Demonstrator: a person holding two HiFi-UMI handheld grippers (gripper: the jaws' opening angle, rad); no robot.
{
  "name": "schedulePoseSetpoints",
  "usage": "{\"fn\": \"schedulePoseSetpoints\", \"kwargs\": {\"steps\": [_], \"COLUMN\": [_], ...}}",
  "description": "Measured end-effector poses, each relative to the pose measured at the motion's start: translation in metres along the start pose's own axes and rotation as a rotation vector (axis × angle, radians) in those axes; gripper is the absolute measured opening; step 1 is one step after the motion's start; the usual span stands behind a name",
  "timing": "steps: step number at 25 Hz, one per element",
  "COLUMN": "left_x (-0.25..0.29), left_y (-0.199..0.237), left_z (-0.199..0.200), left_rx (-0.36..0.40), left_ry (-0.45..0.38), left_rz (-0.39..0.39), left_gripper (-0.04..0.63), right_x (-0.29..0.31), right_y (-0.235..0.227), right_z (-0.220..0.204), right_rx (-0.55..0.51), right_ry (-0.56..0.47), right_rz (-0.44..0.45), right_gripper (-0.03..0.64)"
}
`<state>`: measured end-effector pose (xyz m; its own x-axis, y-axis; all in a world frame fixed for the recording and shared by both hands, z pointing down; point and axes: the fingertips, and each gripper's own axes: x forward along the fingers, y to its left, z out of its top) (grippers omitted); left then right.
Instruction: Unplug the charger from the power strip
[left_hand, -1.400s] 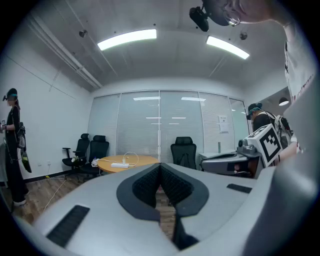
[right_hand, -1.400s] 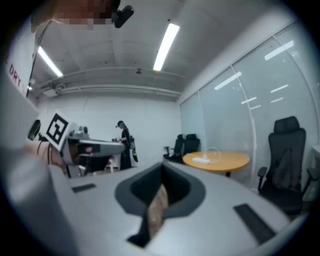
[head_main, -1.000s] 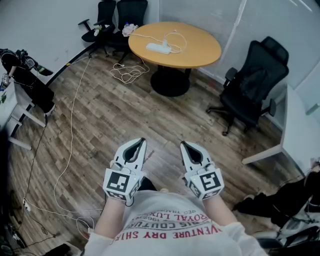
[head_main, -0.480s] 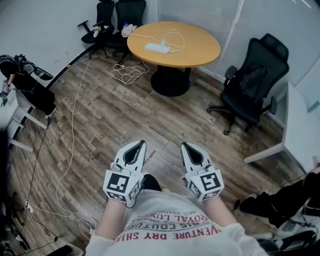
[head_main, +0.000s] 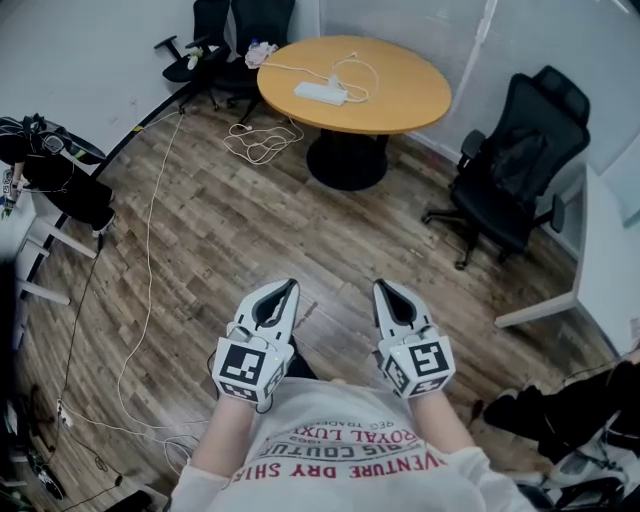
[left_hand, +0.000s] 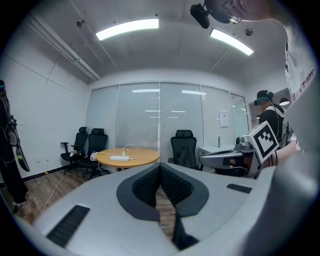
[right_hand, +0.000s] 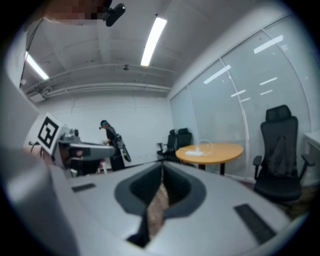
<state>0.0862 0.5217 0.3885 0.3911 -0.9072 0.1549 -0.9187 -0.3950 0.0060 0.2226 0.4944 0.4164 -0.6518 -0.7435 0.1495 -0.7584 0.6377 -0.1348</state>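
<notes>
place: I read this as an office meeting room | cues: round table (head_main: 410, 95) top centre, black swivel chair (head_main: 515, 160) upper right, glass partition wall (left_hand: 145, 120) beyond

Left gripper (head_main: 287, 290): jaws pressed together, nothing between them, pointing forward and a little downward
Right gripper (head_main: 381, 290): jaws pressed together, empty, set parallel to the left one, a gap apart
Cubes: left cube (head_main: 245, 368) and right cube (head_main: 420, 362) show their markers upward
Arms: left forearm (head_main: 225, 432) and right forearm (head_main: 443, 420) bare, side by side
</notes>
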Motion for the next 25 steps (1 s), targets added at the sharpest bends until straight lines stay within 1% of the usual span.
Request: {"fn": "schedulePoseSetpoints", "kwargs": {"steps": [3,5,13,21,25], "left_x": [0.013,0.020,0.070,0.130,0.150], "left_y": [0.026,0.049,0.165,0.275,0.317], "left_z": [-0.003,-0.001,0.003,0.023,0.038], "left_rx": [0.002,-0.013,-0.051,-0.054,-0.035], "left_ry": [0.009,0.003,0.006,0.000,-0.007], "left_rz": [-0.010,-0.015,-0.055,-0.135,-0.177], "left_gripper": [0.032,0.034,0.032,0.032,0.032], "right_x": [0.027,0.048,0.157,0.265,0.302], "right_y": [-0.001,0.003,0.006,0.008,0.007], "right_z": [-0.002,-0.002,0.006,0.032,0.045], "right_rx": [0.010,0.010,0.036,0.036,0.038], "right_ry": [0.008,0.020,0.055,0.086,0.082], "right_rz": [-0.014,-0.024,-0.098,-0.177,-0.227], "right_gripper": [0.029,0.029,0.029,0.029,0.029]}}
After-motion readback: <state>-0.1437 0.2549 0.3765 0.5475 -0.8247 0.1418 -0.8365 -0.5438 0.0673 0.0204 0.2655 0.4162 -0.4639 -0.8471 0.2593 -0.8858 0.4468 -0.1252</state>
